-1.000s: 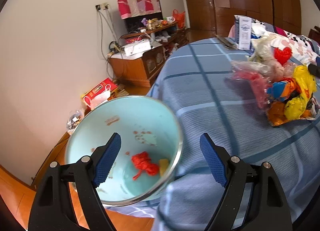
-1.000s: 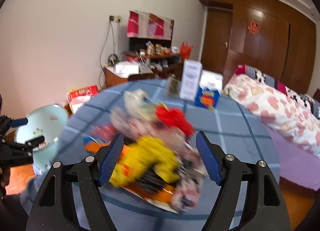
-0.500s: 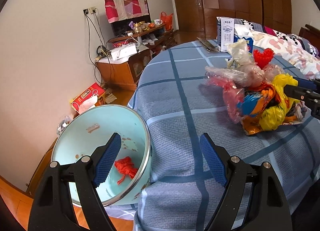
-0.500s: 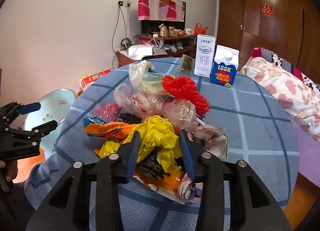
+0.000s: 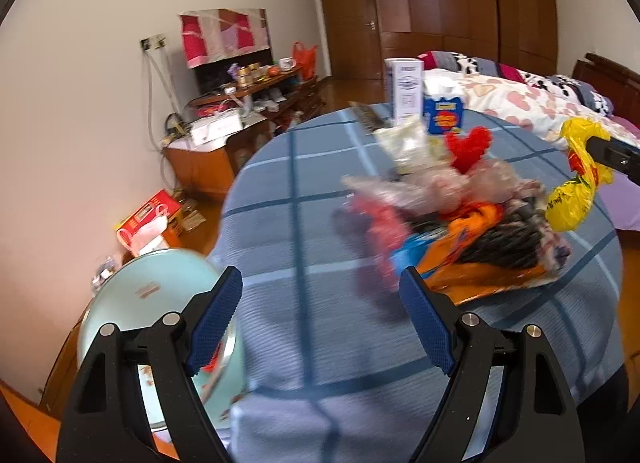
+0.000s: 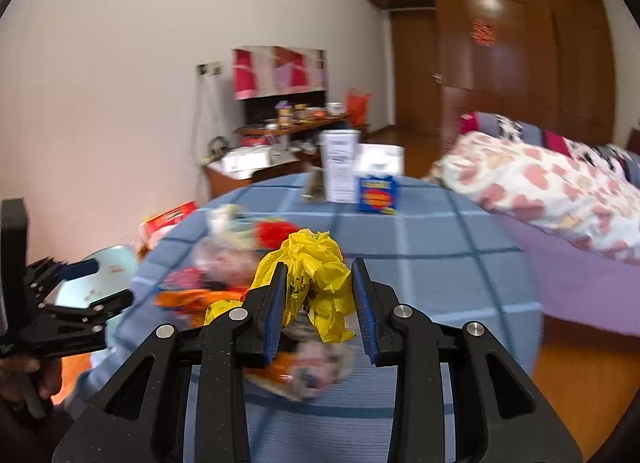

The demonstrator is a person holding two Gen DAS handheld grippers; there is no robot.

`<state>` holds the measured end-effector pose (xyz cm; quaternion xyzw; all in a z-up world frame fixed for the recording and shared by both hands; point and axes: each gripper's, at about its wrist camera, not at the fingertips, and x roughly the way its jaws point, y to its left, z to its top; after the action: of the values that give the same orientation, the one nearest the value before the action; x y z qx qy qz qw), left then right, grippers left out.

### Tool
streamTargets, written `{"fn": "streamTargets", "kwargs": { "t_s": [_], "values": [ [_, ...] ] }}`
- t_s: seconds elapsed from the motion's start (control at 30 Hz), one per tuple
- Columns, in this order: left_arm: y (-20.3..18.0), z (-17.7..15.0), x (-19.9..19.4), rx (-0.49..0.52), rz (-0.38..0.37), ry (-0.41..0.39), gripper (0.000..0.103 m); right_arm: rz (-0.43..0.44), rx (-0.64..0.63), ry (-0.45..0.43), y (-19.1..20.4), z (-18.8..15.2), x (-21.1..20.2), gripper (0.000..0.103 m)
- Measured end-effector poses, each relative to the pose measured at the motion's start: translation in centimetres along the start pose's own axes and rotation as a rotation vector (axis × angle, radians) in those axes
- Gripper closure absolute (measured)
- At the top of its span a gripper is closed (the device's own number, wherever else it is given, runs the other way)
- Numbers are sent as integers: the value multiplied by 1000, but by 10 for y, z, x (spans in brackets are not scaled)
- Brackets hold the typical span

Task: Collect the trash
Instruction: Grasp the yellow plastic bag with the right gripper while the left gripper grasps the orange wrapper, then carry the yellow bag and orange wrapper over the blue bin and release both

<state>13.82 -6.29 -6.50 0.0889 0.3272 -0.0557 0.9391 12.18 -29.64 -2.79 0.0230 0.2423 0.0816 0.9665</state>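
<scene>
Right wrist: right gripper (image 6: 320, 299) pinches crinkled yellow plastic bag (image 6: 316, 263); left gripper (image 5: 320, 323) gapes wide, holding nothing.

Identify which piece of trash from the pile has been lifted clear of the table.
The yellow bag: the right hand-held gripper is shut on it and it hangs above the table, while the red, orange and clear wrappers lie in the pile.
</scene>
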Motion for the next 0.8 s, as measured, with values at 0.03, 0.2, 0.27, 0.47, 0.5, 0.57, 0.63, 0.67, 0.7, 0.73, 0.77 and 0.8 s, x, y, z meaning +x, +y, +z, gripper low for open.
{"fn": "streamTargets", "kwargs": {
  "t_s": [0.03,0.2,0.27,0.47,0.5,0.57,0.63,0.67,0.7,0.73,0.77,0.8],
  "values": [
    [-6,2,2,3,-11,0,24,-18,13,2,-8,-2,1,70],
    [-36,10,16,46,-63,9,26,-61,56,26,-38,-17,6,69],
    [-44,10,26,70,-69,28,47,-60,65,32,-42,-21,9,69],
    [-47,10,28,94,-113,55,77,-37,74,5,-41,-21,5,69],
    [-46,11,24,95,-120,48,78,-29,72,-8,-38,-17,1,69],
    [-40,13,7,96,-128,17,79,-22,64,-26,-33,-13,-5,69],
    [-33,16,-7,92,-134,-9,79,-3,56,-42,-24,-7,-10,69],
    [-30,17,-12,94,-130,-22,79,3,55,-45,-23,-5,-10,69],
    [-26,18,-19,98,-116,-39,79,12,51,-52,-18,-1,-10,69],
    [-22,18,-24,96,-104,-47,79,16,47,-56,-14,1,-10,69],
    [-16,18,-28,85,-97,-49,79,23,43,-58,-10,4,-8,69],
    [-13,19,-30,77,-91,-53,79,29,39,-61,-5,6,-5,69]
  ]
}}
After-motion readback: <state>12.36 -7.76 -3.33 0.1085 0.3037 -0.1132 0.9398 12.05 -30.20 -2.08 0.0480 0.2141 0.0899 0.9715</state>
